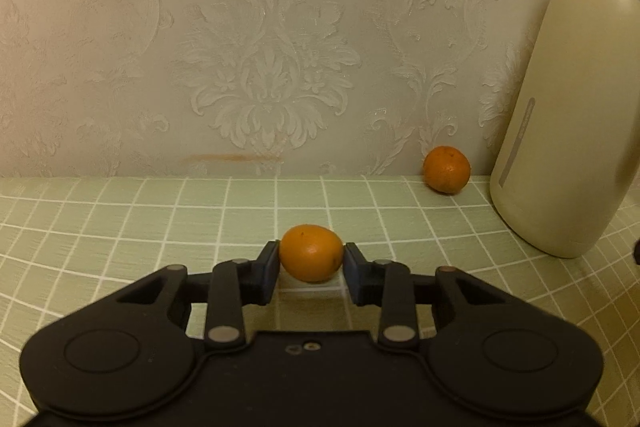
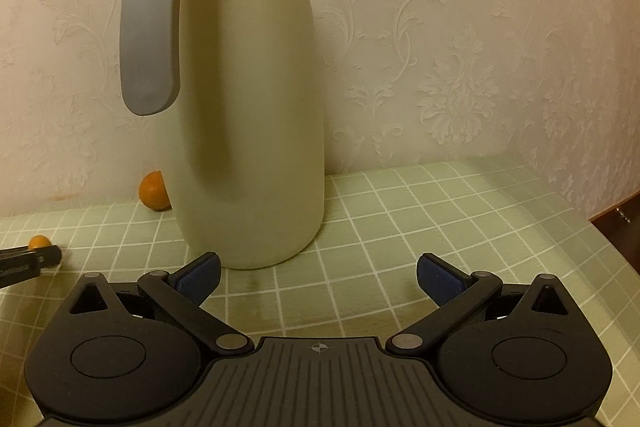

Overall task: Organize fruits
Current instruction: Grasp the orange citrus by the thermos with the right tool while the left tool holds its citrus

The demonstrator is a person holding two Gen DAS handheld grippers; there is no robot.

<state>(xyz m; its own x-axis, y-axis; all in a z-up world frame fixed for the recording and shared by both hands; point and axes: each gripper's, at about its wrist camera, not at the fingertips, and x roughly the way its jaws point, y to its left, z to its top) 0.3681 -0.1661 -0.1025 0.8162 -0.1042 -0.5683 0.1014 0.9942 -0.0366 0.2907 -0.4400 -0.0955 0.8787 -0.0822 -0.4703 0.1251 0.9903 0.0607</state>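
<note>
Near orange (image 1: 311,253): sits on the counter (image 1: 120,227) squarely between the two pads of the left tool (image 1: 311,261), both pads pressed to its flanks; resting on the green checked cloth, not lifted.
Left tool: closed narrow around the near orange, holding it; pitched downward toward the cloth.
Far orange (image 1: 446,169): well ahead of the left tool and off to its right, at the foot of the wall (image 1: 264,47), just beside the jug (image 1: 568,115); untouched.
Right tool (image 2: 319,277): spread wide, nothing between the pads; jug standing directly ahead of it, far orange peeking out past the jug's left side.
Step in hand: grasp of the first fruit, judged just completed; carrying not yet begun.
Next move: likely a straight lift clear of the cloth, then a carry toward wherever the fruits are to be gathered; no bowl or tray visible in either view, so destination cannot be told.
Care needed: round, smooth peel could roll out of the pads if tilted; grip best kept level through the lift.
</note>
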